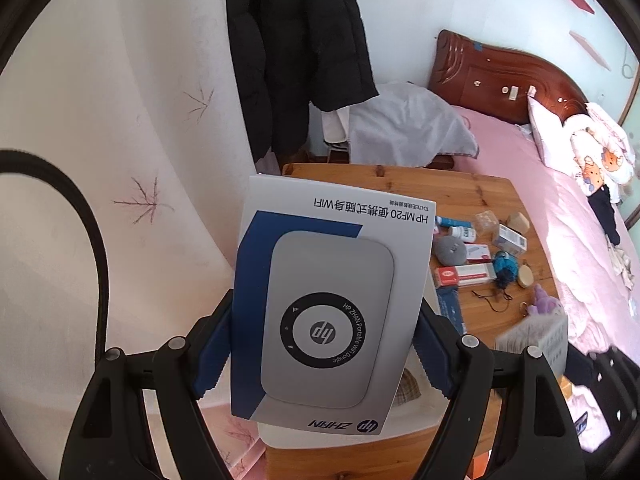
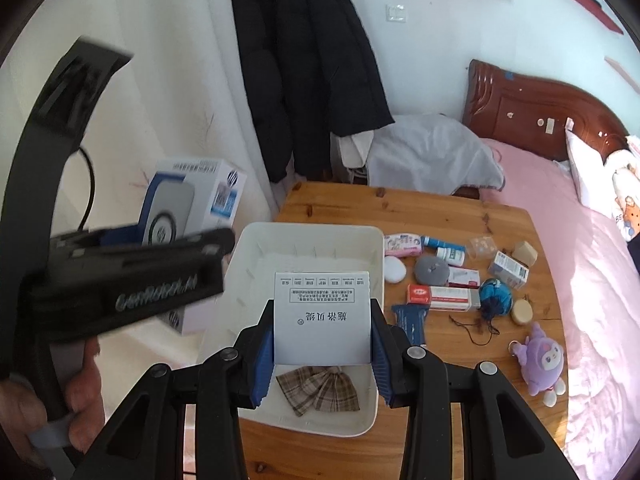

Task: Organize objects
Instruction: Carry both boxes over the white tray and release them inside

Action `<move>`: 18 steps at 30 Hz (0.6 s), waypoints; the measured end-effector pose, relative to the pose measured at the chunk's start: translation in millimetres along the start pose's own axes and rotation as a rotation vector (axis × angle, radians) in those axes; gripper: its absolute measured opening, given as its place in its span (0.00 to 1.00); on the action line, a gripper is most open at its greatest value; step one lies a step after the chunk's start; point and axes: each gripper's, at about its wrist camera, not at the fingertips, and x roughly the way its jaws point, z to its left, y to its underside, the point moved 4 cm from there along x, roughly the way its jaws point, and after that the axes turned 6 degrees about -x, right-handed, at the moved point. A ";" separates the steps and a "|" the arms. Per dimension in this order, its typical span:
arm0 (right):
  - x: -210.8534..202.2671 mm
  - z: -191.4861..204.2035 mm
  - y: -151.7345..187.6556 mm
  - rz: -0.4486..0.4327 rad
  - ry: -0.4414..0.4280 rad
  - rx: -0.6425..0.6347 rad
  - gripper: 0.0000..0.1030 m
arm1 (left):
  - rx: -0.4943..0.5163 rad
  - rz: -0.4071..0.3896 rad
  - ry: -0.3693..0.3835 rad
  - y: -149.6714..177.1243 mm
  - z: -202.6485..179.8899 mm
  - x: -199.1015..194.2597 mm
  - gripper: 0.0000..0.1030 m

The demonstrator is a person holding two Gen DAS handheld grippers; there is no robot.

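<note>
The left claw [image 1: 324, 344] is clamped on a white and blue HP WiFi box [image 1: 328, 300], held in the air above the left part of the wooden bench [image 1: 400, 184]; the box fills the middle of the left wrist view and hides most of the white bin [image 2: 312, 248] beneath it. The right claw [image 2: 322, 350] is clamped on a small white carton [image 2: 322, 316] printed with Chinese text, held directly over that bin. A plaid cloth pouch [image 2: 316, 390] lies on the bin floor near its front wall. Right of the bin, clutter crowds the bench: a red and white box [image 2: 440, 298], a grey round pouch [image 2: 431, 270], a blue yarn ball [image 2: 495, 294], a round tan tin [image 2: 522, 312], and a purple plush toy [image 2: 540, 360] near the bench's right edge. A black coat [image 2: 308, 68] hangs on the wall behind, and a pink bed [image 2: 592, 280] borders the bench on the right.
</note>
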 end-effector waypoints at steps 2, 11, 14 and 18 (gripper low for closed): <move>2.3 3.7 -0.2 0.008 0.004 -0.010 0.40 | -0.003 0.002 -0.008 -3.3 2.3 3.8 0.80; 14.9 8.4 -1.5 0.049 -0.006 -0.011 0.41 | 0.002 0.029 -0.005 -10.5 2.2 17.3 0.81; 17.8 9.9 -3.0 0.060 -0.012 -0.015 0.48 | -0.002 0.061 0.013 -11.6 0.9 22.7 0.81; 18.0 15.6 -4.3 0.059 -0.018 -0.032 0.63 | 0.001 0.084 0.011 -11.8 1.1 26.0 0.81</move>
